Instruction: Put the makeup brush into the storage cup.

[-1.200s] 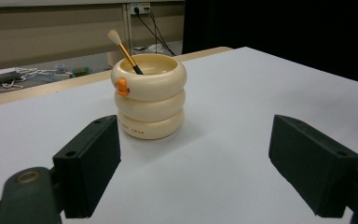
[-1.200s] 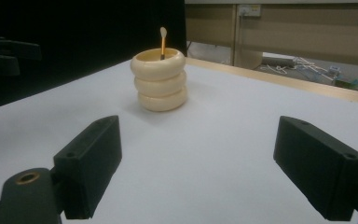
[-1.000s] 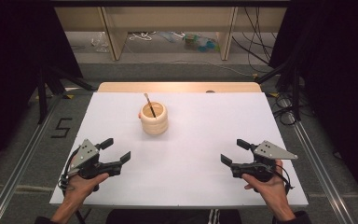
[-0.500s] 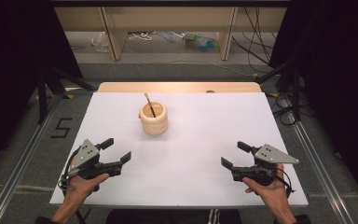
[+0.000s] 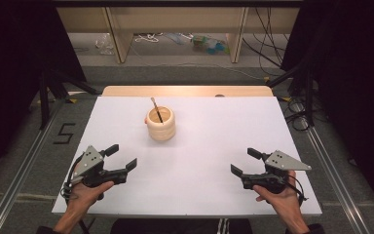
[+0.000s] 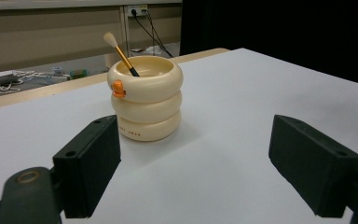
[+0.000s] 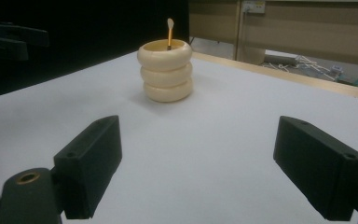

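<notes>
A cream holder made of three stacked rings (image 5: 161, 124) stands upright on the white table (image 5: 209, 131), left of centre and toward the far side. A brush with an orange-and-black handle and pale tip (image 5: 156, 109) leans inside it. The left gripper view shows the holder (image 6: 145, 98), a small orange knob on its top ring, and the brush (image 6: 121, 55). My left gripper (image 5: 121, 158) rests near the front left edge, open and empty. My right gripper (image 5: 246, 162) sits near the front right, also open and empty; its view has the holder (image 7: 166, 70) ahead to the left.
A strip of bare wood (image 5: 185, 91) runs along the table's far edge. Beyond it stand wooden furniture legs and cables on the floor (image 5: 175, 41). Metal rails (image 5: 24, 165) flank the table on both sides. A wide white stretch lies between the grippers and the holder.
</notes>
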Action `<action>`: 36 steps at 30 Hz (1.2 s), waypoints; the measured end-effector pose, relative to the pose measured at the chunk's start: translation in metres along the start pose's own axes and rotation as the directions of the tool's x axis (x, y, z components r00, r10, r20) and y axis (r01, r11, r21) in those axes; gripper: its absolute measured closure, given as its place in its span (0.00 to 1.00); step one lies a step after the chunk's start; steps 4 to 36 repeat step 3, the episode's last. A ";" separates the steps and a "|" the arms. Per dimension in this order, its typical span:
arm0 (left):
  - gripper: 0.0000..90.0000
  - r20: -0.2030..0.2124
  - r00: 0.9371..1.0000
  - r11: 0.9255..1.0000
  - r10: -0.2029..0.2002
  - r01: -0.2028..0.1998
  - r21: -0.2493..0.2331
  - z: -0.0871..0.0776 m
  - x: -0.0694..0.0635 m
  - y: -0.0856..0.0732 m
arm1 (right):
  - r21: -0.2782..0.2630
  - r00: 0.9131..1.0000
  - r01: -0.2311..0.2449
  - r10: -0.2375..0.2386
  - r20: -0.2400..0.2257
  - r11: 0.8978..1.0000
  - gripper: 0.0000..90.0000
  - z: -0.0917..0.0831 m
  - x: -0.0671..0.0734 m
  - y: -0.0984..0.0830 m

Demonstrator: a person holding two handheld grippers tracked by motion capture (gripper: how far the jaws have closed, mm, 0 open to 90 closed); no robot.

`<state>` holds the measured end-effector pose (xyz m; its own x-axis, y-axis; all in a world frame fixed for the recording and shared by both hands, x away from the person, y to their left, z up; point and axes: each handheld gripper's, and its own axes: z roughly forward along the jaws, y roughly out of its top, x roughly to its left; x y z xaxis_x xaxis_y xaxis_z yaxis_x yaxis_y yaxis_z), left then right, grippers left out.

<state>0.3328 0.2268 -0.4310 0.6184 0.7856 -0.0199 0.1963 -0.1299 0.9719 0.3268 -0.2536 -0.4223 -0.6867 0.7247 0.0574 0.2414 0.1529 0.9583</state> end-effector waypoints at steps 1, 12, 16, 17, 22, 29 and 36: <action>0.18 0.000 1.000 1.000 0.004 -0.004 0.001 0.000 0.000 0.000 | 0.006 1.000 -0.004 0.004 -0.003 1.000 0.18 0.000 0.000 0.000; 0.18 0.000 1.000 1.000 0.007 -0.007 0.002 0.000 0.000 0.000 | 0.009 1.000 -0.011 0.011 -0.019 1.000 0.18 0.000 -0.001 0.000; 0.18 0.000 1.000 1.000 0.007 -0.007 0.002 0.000 0.000 0.000 | 0.009 1.000 -0.011 0.011 -0.019 1.000 0.18 0.000 -0.001 0.000; 0.18 0.000 1.000 1.000 0.007 -0.007 0.002 0.000 0.000 0.000 | 0.009 1.000 -0.011 0.011 -0.019 1.000 0.18 0.000 -0.001 0.000; 0.18 0.000 1.000 1.000 0.007 -0.007 0.002 0.000 0.000 0.000 | 0.009 1.000 -0.011 0.011 -0.019 1.000 0.18 0.000 -0.001 0.000; 0.18 0.000 1.000 1.000 0.007 -0.007 0.002 0.000 0.000 0.000 | 0.009 1.000 -0.011 0.011 -0.019 1.000 0.18 0.000 -0.001 0.000; 0.18 0.000 1.000 1.000 0.007 -0.007 0.002 0.000 0.000 0.000 | 0.009 1.000 -0.011 0.011 -0.019 1.000 0.18 0.000 -0.001 0.000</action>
